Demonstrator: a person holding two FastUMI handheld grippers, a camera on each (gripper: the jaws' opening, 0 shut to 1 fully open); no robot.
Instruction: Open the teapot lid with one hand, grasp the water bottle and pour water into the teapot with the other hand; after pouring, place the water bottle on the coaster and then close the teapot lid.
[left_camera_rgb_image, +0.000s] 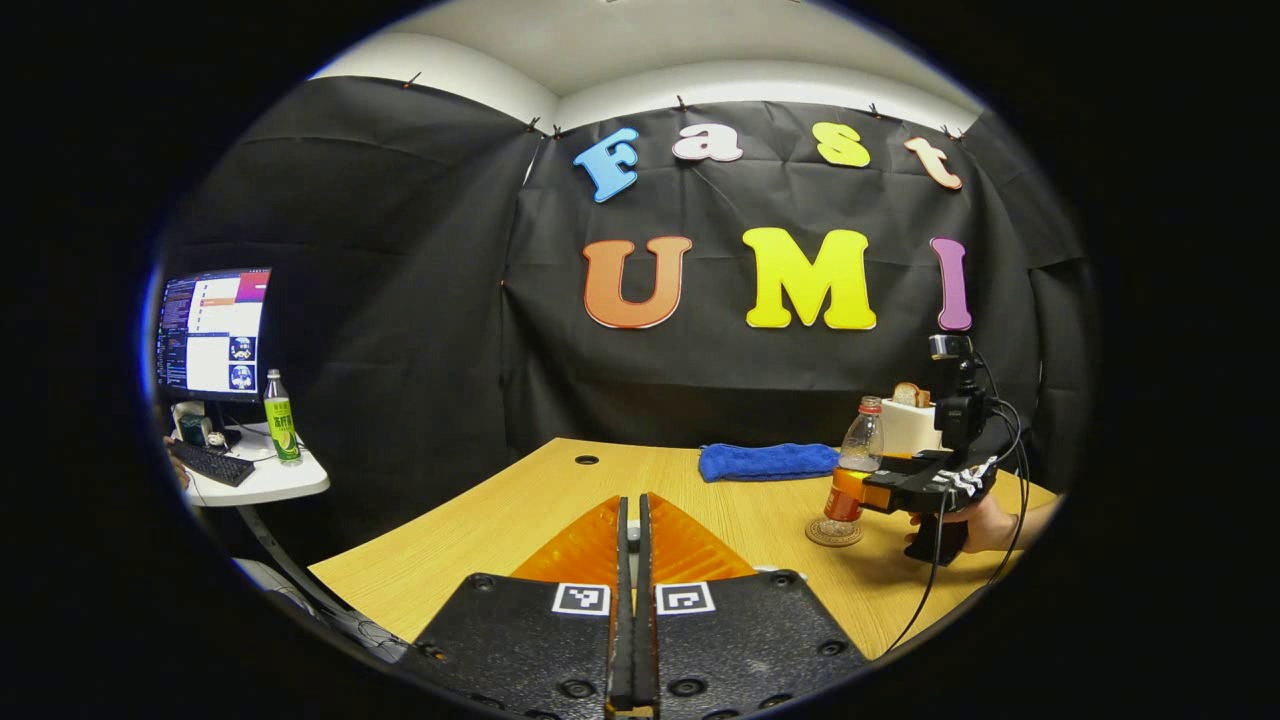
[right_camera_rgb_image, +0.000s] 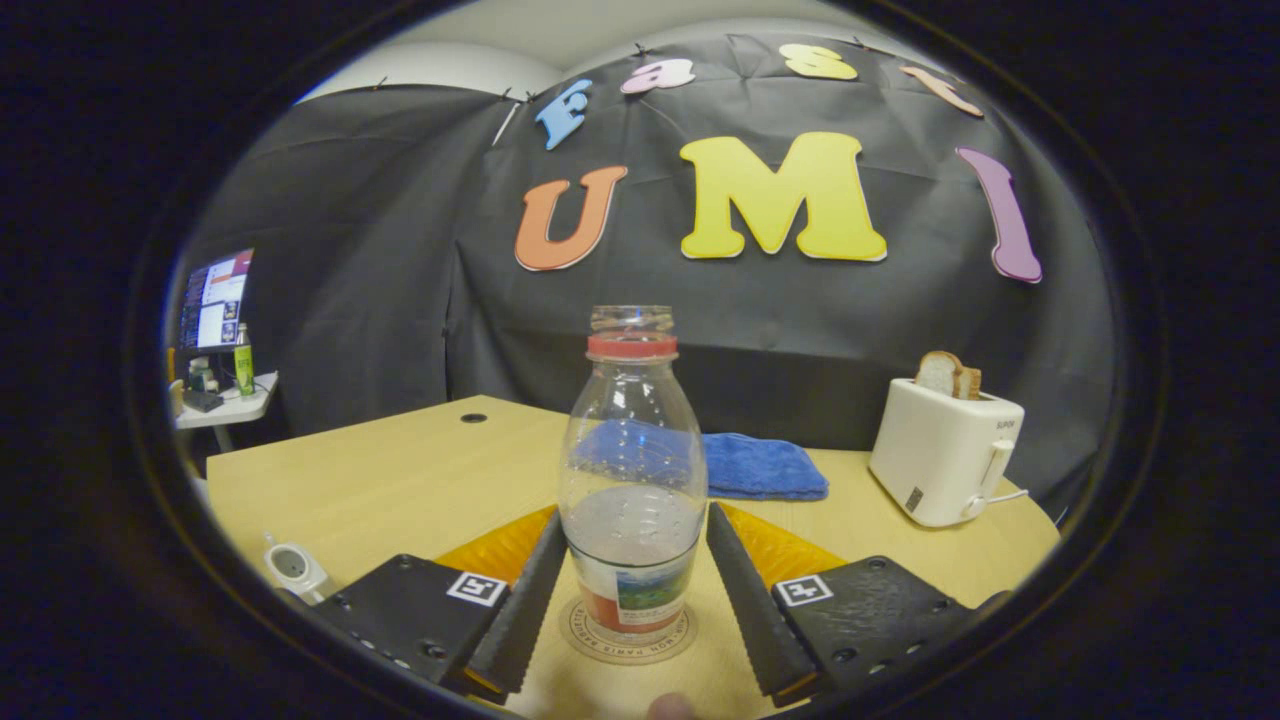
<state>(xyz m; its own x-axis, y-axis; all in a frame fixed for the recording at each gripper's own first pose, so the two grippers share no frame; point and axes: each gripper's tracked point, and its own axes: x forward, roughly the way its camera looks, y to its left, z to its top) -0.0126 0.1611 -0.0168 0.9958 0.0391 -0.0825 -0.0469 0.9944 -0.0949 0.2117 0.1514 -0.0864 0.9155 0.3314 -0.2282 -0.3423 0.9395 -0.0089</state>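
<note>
The clear water bottle (right_camera_rgb_image: 632, 470) has a red neck ring, no cap and some water in it. It stands upright on the round coaster (right_camera_rgb_image: 590, 640) on the wooden table (right_camera_rgb_image: 400, 480). My right gripper (right_camera_rgb_image: 632, 520) is shut on the bottle, with a finger against each side of its lower body. The left gripper view shows the same bottle (left_camera_rgb_image: 860, 440), coaster (left_camera_rgb_image: 833, 533) and right gripper (left_camera_rgb_image: 850, 492), held by a hand at the table's right. My left gripper (left_camera_rgb_image: 631, 515) is shut, with a small pale bit in the slit between its fingers. A small white object (right_camera_rgb_image: 290, 568) sits at the near left table edge; I cannot tell what it is.
A white toaster (right_camera_rgb_image: 945, 455) with bread stands at the back right, and a folded blue cloth (right_camera_rgb_image: 760, 465) lies behind the bottle. A cable hole (left_camera_rgb_image: 587, 460) marks the far left of the table. A side table (left_camera_rgb_image: 260, 480) carries a monitor, a keyboard and a green bottle.
</note>
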